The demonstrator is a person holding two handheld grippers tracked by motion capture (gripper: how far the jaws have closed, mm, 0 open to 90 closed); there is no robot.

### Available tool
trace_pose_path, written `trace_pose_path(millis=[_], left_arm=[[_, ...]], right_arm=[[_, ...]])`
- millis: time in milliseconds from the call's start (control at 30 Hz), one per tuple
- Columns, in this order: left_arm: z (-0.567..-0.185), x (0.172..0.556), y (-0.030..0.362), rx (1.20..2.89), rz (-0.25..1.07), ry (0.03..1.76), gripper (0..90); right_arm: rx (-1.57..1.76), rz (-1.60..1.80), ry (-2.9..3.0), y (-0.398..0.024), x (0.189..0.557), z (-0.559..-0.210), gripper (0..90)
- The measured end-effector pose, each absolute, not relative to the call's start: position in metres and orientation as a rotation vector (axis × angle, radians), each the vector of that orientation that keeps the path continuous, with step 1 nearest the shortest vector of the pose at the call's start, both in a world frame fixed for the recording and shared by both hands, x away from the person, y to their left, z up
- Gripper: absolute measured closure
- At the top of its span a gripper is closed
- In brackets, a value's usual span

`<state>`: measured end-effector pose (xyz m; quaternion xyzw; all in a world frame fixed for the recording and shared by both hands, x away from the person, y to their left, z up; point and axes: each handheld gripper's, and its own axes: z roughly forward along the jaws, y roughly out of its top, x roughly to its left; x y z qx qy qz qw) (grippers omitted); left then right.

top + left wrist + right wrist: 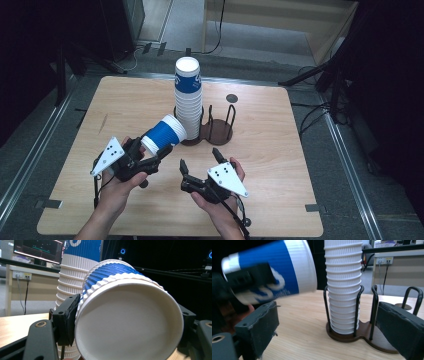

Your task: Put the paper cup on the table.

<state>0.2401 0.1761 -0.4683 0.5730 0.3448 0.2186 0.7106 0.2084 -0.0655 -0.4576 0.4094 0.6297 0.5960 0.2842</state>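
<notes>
From above, the left claw [156, 156] grips a blue paper cup [164, 134] lying tilted over the bench [260, 150], base toward the hand, wide mouth toward the cup stack [188, 100] in its wire holder [220, 131]. The left gripper view looks at the cup's white base, clamped between both jaws. In the right gripper view the right claw [329, 325] stands spread and empty, facing the stack.

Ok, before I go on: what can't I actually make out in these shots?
- Inside of the held cup: its closed bottom faces the left gripper view.
- Printing on the cup: motion-blurred in the right gripper view, crossed by a finger.
- Top of the stack: cut off by both gripper views' upper edges.
- Stack count: ribs too small in the high view.
- Holder base under the stack: hidden by the cups.
</notes>
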Motion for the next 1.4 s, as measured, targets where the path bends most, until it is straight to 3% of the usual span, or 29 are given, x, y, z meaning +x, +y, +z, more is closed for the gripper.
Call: trace_pose_path(millis=[433,600,1400], left_arm=[[-0.471,0.24,0.168,1.27,0.48,0.746,25.8],[-0.473,0.239,0.166,1.274,0.486,0.735,25.9],[-0.477,0.234,0.151,1.309,0.466,0.685,25.9]], right_arm=[[1.337,1.79,1.615,-0.064,0.205,-0.438,7.1],[1.421,1.873,1.607,-0.06,0.205,-0.434,1.4],[2.038,2.25,1.304,-0.063,0.229,-0.442,0.0]])
